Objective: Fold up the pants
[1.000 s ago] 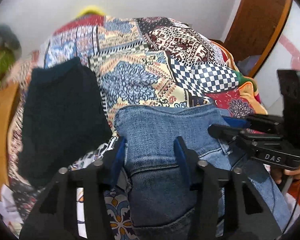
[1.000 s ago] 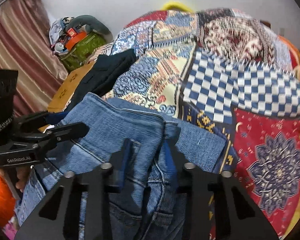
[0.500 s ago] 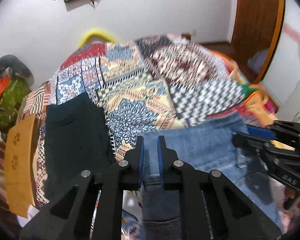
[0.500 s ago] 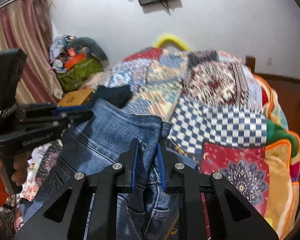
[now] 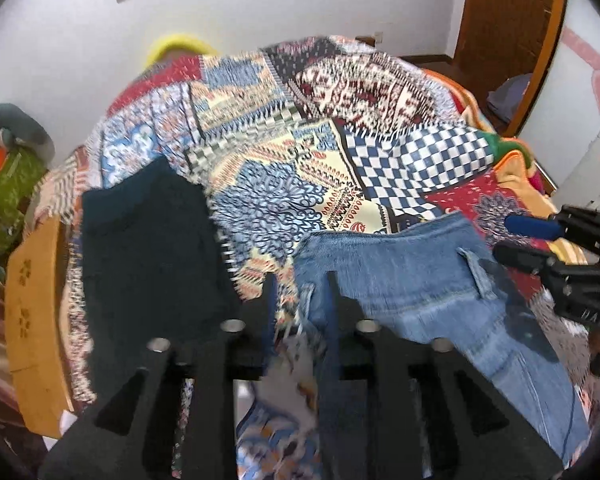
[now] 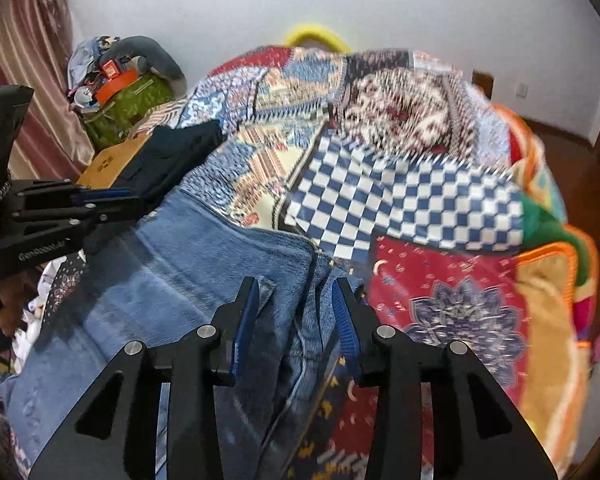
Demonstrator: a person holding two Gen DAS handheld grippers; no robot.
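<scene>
Blue jeans [image 5: 412, 280] lie with the waistband spread flat on a patchwork bedspread [image 5: 308, 168]. My left gripper [image 5: 300, 292] is open, its fingers standing either side of the waistband's left corner. My right gripper [image 6: 294, 300] is open, its blue pads either side of the jeans [image 6: 204, 280] at the waistband's right end. Each gripper shows in the other's view, the right gripper [image 5: 520, 240] at the far right and the left gripper [image 6: 112, 208] at the far left. Neither grips the denim.
A folded dark garment [image 5: 148, 256] lies on the bed left of the jeans. A tan cardboard box [image 5: 32, 328] stands at the bed's left edge. A green bag [image 6: 128, 108] with clutter sits by the curtain. A wooden door [image 5: 512, 32] is at the back right.
Both grippers were shut on the jeans' waistband half a second ago and have now opened, letting the waistband down flat on the bedspread.
</scene>
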